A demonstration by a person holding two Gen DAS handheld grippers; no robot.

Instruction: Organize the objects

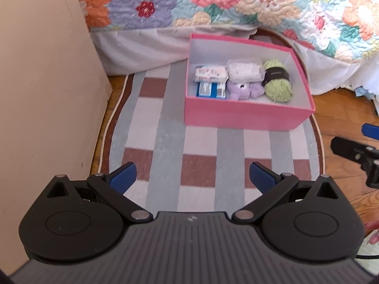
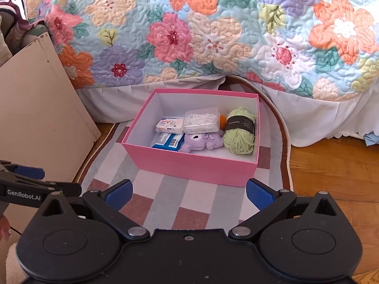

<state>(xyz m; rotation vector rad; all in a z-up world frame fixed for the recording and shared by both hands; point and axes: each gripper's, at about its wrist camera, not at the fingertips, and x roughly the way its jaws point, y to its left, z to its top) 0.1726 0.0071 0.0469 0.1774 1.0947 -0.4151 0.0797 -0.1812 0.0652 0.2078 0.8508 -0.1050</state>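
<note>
Pink box (image 2: 193, 164) on checked rug (image 2: 165, 203), beside quilted bed (image 2: 213, 35).

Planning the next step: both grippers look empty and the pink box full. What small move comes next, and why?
Probably pull both back and stop. The left gripper and right gripper are open and empty, the yarn and plush already lie in the pink box, and nothing loose shows on the rug.
</note>
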